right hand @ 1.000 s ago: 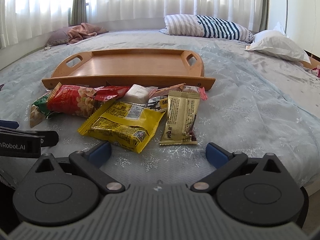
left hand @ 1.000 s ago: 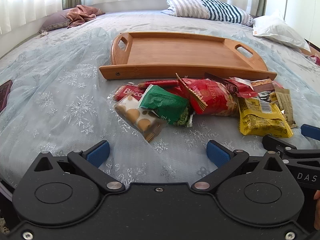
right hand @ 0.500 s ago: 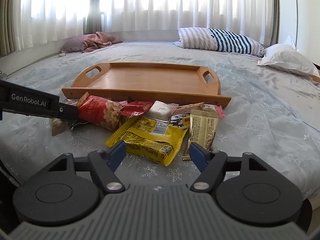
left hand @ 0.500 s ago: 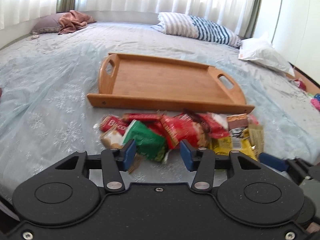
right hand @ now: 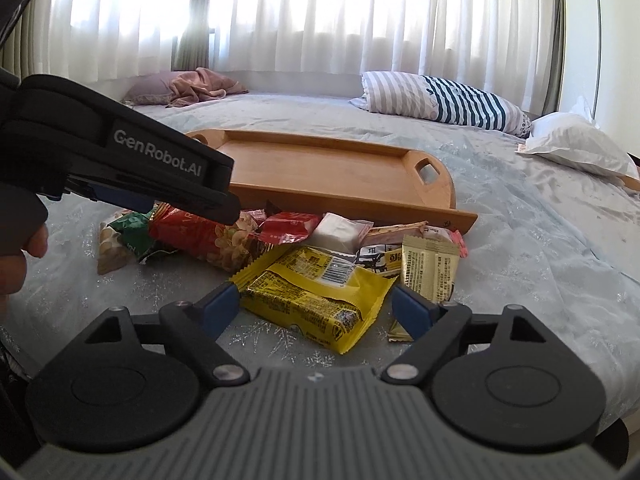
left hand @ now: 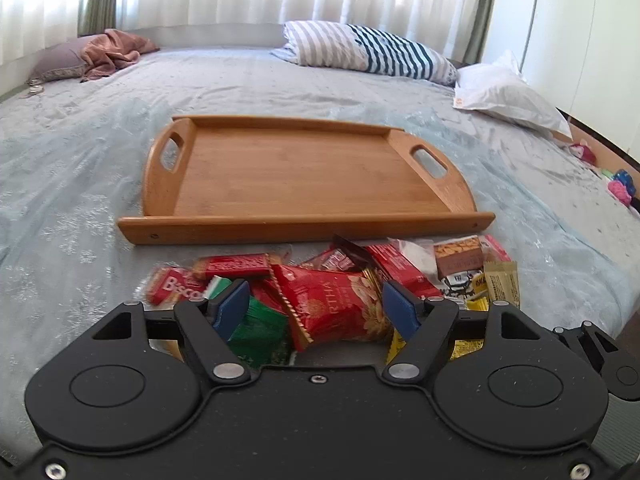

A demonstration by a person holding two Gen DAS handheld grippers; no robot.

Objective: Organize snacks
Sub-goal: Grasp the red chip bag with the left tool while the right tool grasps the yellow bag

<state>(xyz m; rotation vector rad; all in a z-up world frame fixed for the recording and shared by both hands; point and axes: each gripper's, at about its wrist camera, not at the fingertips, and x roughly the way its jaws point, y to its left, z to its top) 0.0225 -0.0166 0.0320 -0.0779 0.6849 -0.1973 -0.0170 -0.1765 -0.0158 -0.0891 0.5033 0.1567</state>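
Risk: left gripper point(left hand: 314, 312), jaws opening around red peanut packet point(left hand: 340, 308) with green wrapper point(left hand: 260, 330) overlapping at 9 o'clock, may snag both; right gripper point(right hand: 316, 310), also opening, holds nothing.

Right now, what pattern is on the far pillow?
Stripes: grey-and-white at one end, dark teal-and-white at the other. The striped pillow shows best in the right wrist view.

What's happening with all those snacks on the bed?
A person holds a gripper in each hand over a pile of snack packets. The left gripper hangs above the red peanut packet and the right gripper above the yellow packet. Both sets of jaws are opening, and neither grips anything. The wooden tray behind the pile has no snacks in it yet.
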